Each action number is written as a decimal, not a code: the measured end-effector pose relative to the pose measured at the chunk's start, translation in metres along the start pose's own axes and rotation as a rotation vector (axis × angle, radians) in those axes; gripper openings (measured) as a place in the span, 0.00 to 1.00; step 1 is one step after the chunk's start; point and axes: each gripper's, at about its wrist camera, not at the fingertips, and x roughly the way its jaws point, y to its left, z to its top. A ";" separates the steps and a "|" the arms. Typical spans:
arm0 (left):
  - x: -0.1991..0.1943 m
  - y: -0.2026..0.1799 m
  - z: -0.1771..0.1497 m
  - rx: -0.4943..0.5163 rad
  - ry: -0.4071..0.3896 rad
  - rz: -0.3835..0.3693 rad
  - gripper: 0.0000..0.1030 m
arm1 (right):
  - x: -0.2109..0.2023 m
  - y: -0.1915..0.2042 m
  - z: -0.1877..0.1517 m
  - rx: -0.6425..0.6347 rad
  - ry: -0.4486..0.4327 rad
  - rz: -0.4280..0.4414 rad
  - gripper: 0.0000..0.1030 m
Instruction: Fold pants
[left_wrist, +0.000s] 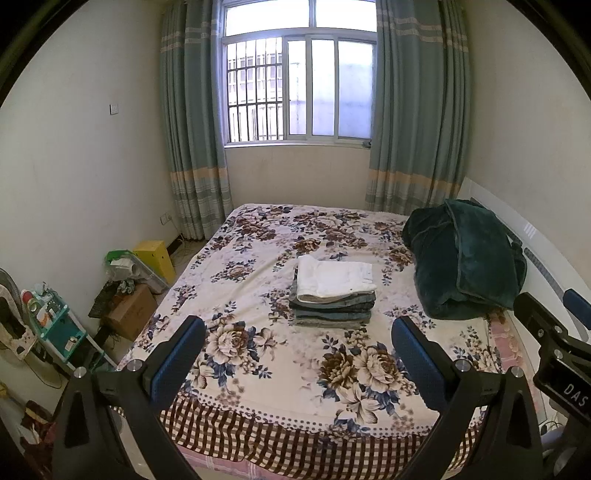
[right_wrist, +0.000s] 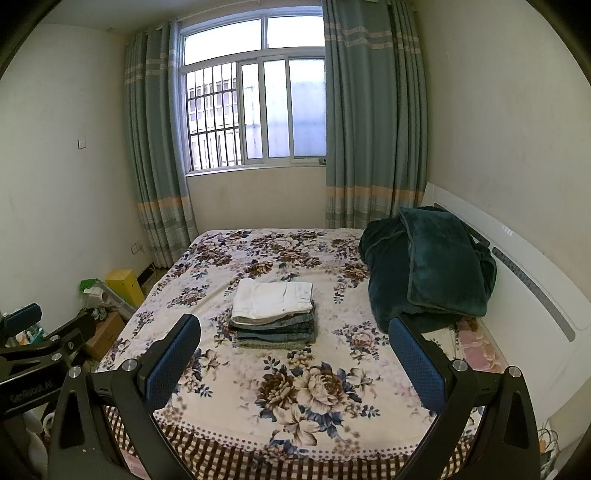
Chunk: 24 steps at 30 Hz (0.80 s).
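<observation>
**Hovering clear of a finished pile**

Left wrist: the left gripper (left_wrist: 295, 354) hangs spread and empty, well back from the folded pants stack (left_wrist: 332, 291) mid-bed (left_wrist: 258, 236), apparently done.

Right wrist: the right gripper (right_wrist: 295, 354) is likewise spread, holding nothing; white pants (right_wrist: 273, 299) top the stack.

We see smooth white cotton-like folded pants (left_wrist: 334, 276) on rougher denim, ahead between our matt black plastic tongs' textured blue pads (left_wrist: 176, 360); right, plush green blanket (left_wrist: 467, 258).

Neat stack of folded pants (left_wrist: 333, 295), white pair (right_wrist: 274, 298) on top, mid-bed
</observation>
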 end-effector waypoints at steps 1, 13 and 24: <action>0.000 0.000 0.000 -0.003 0.001 0.001 1.00 | 0.001 0.000 0.000 -0.002 0.001 0.003 1.00; 0.000 0.001 -0.001 -0.005 0.001 0.001 1.00 | -0.001 0.001 -0.002 -0.002 0.002 0.002 1.00; -0.001 0.001 -0.001 -0.003 0.002 -0.001 1.00 | -0.002 0.001 -0.004 -0.001 0.002 0.004 1.00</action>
